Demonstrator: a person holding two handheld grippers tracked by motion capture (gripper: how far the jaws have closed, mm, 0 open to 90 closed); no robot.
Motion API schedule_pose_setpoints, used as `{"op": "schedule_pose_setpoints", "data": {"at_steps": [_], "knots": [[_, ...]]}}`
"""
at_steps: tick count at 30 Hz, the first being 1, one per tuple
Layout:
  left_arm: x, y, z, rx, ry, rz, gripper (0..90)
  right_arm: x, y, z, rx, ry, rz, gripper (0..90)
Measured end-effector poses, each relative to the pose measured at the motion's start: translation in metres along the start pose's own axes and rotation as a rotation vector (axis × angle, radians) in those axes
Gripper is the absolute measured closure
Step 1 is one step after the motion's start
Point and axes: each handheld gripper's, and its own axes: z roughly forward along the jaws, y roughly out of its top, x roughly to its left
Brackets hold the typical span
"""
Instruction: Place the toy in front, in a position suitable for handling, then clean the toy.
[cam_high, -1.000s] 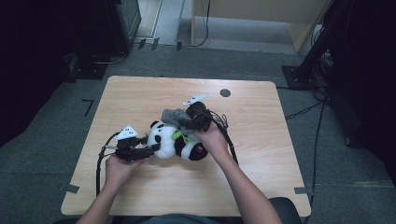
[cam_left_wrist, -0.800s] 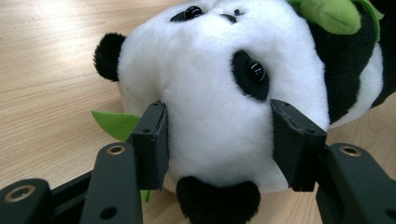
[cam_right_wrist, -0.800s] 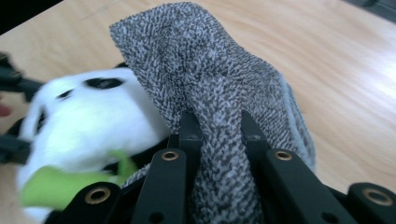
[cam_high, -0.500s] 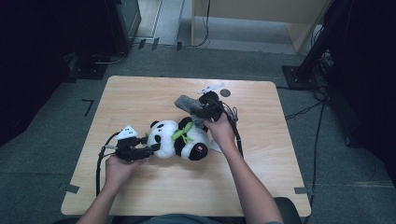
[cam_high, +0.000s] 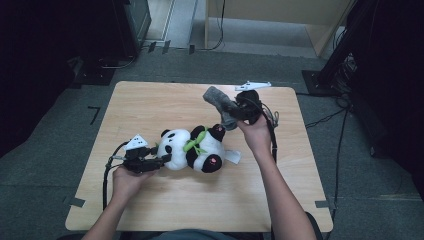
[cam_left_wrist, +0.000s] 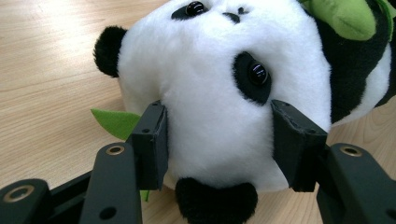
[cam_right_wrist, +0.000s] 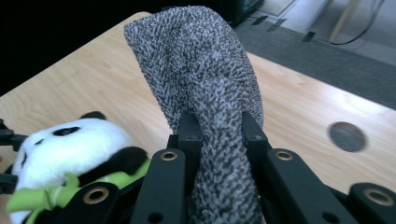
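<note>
Grey knitted sock (cam_right_wrist: 205, 88), lower end hidden, pinched by right hand-held gripper (cam_right_wrist: 218, 128); left hand-held gripper (cam_left_wrist: 219, 137) clamps panda's head (cam_left_wrist: 219, 79).

Grey-flecked sock (cam_right_wrist: 205, 93), black-and-white panda (cam_high: 192, 150)

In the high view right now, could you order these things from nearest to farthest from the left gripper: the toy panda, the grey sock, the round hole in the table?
1. The toy panda: its head sits between the left gripper jaws.
2. The grey sock: up and to the right, held by the right gripper.
3. The round hole: near the table's far edge, just past the sock.
</note>
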Motion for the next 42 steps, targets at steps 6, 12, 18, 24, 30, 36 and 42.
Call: {"op": "schedule_pose_setpoints", "data": {"at_steps": [6,12,18,24,30,36,42], "knots": [[0.000,0.000,0.000,0.001,-0.001,-0.001,43.7,-0.005,-0.021,-0.008,0.033,0.016,0.004,77.1],[0.000,0.000,0.000,0.001,-0.002,0.001,43.7,0.002,-0.039,-0.002,0.063,0.052,-0.001,77.1],[0.000,0.000,0.000,0.004,-0.001,0.000,43.7,0.011,-0.047,0.004,0.064,0.093,0.000,77.1],[0.001,0.000,0.000,0.001,-0.006,-0.009,43.7,0.022,-0.056,0.014,0.074,0.123,-0.024,76.7],[0.001,0.001,0.001,0.000,-0.006,-0.021,43.8,0.012,-0.064,0.019,0.076,0.102,-0.001,77.0],[0.002,0.002,0.001,0.001,-0.006,-0.020,43.7,-0.004,-0.076,0.019,0.065,0.102,0.060,77.6],[0.002,0.002,0.001,0.003,-0.008,-0.016,43.6,-0.022,-0.085,0.021,0.097,0.089,0.118,77.7]]}}
